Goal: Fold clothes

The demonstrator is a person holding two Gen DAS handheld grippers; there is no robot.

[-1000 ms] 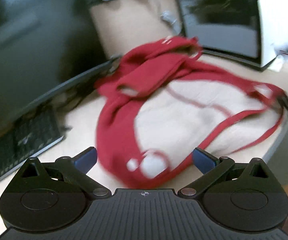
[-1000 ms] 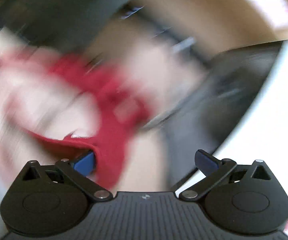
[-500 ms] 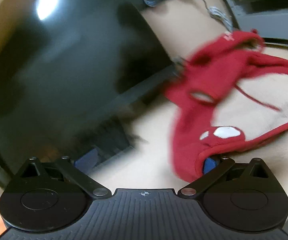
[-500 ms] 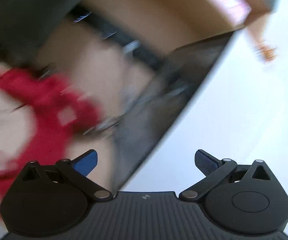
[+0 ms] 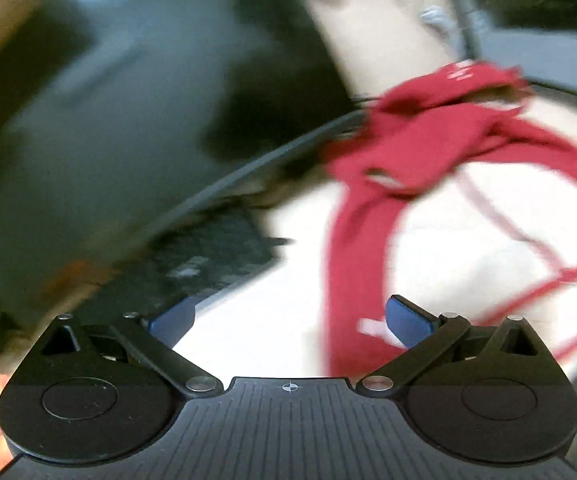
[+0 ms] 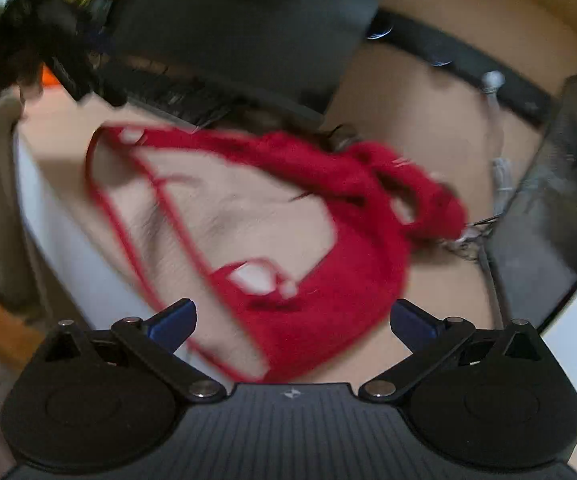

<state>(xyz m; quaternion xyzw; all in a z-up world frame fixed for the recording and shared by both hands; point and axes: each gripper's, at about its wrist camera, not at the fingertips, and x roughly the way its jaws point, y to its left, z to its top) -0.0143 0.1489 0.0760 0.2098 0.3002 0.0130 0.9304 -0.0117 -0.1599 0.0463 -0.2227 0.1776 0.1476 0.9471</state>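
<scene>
Both grippers spread over the red and cream garment

Our left gripper (image 5: 290, 322) is spread wide and holds nothing; the garment (image 5: 440, 168) lies ahead and to its right on the desk (image 5: 272, 320), beside a dark monitor (image 5: 128, 112). Our right gripper (image 6: 292, 322), equally spread, has the cloth (image 6: 328, 300) directly ahead between its fingers.

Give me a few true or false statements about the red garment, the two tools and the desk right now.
1. Both tools are open. True: the left tool and right tool grip nothing.
2. The red garment is neatly folded. False: it lies spread and rumpled.
3. The garment's inside is cream. True.
4. A keyboard lies left of the garment in the left wrist view. True.
5. The garment hangs in the air. False: it rests on the desk.
</scene>
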